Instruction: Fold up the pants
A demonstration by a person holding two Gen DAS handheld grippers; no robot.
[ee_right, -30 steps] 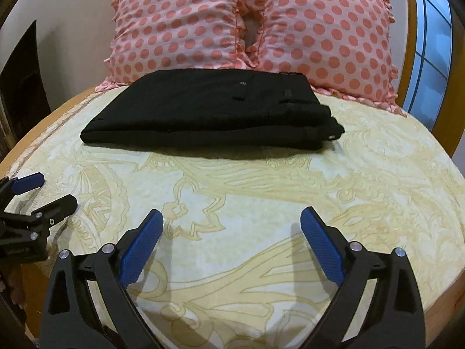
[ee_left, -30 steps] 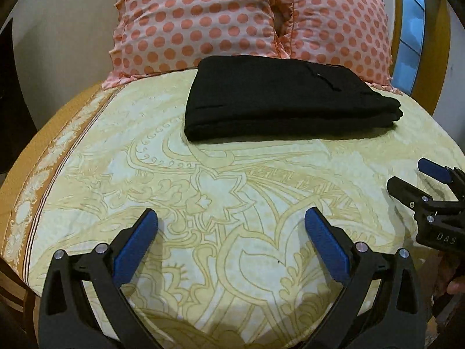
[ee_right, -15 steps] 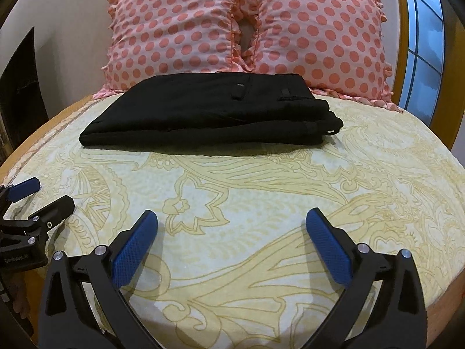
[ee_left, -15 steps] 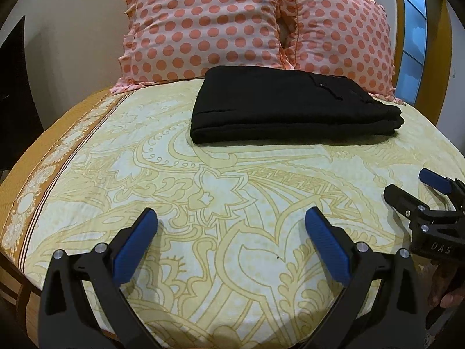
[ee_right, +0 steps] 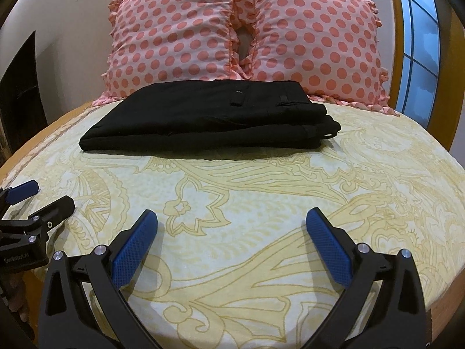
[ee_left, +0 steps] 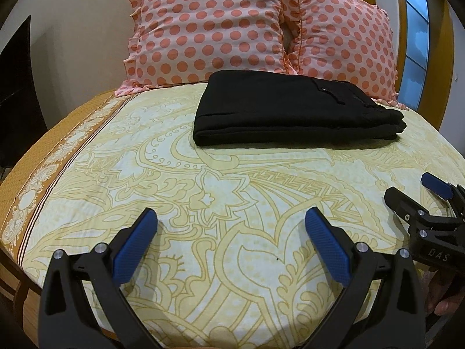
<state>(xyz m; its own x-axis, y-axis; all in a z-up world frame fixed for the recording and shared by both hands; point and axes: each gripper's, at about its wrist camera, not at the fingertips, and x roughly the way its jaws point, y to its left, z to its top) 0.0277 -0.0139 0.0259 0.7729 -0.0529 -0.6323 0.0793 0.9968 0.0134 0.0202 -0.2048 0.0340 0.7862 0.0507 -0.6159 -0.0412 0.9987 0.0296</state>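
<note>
Black pants [ee_left: 293,110] lie folded in a flat rectangular stack on the bed, just in front of the pillows; they also show in the right wrist view [ee_right: 212,119]. My left gripper [ee_left: 231,238] is open and empty over the sheet, well short of the pants. My right gripper [ee_right: 231,238] is open and empty, also over the near part of the bed. The right gripper shows at the right edge of the left wrist view [ee_left: 412,192], and the left gripper at the left edge of the right wrist view [ee_right: 43,195].
The bed has a cream and yellow patterned sheet [ee_left: 203,192] with an orange border on the left [ee_left: 35,180]. Two pink polka-dot pillows [ee_right: 174,32] [ee_right: 316,37] stand against the headboard. A window [ee_right: 418,46] is at right, a dark object [ee_left: 14,93] at left.
Both grippers have drawn back and lifted a little, so the pants and pillows sit lower in view. Both stay open. The pants have not moved.
</note>
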